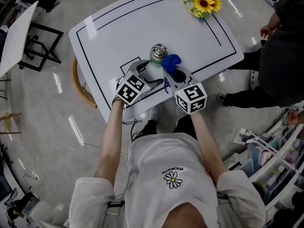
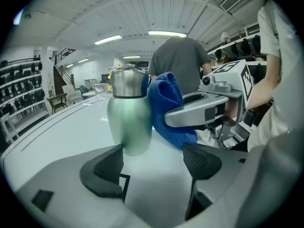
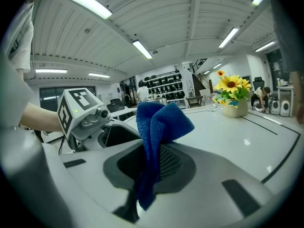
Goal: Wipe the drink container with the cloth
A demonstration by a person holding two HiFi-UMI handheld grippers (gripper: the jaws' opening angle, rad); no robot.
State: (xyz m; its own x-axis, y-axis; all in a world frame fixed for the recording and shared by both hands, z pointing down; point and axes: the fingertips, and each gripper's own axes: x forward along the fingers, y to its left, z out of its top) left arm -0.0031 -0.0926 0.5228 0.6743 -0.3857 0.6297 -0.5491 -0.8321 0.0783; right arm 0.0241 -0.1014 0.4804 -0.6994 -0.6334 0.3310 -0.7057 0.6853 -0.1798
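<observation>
The drink container, a pale green bottle with a steel lid, stood upright on the white counter, close to the edge nearest the person. The left tongs were spread wide with nothing pinched between them. The bottle stood just beyond their tips, nearer the left pad, and whether it touched that pad could not be made out.

The right tongs were pressed together on a blue cloth, whose bunched upper part stood up above the tips while a tail hung below. In the left gripper view the cloth lay against the bottle's side, by its shoulder and neck.

A bunch of sunflowers stood at the counter's far corner, well apart from the bottle. A person in dark clothes stood beside the counter.
</observation>
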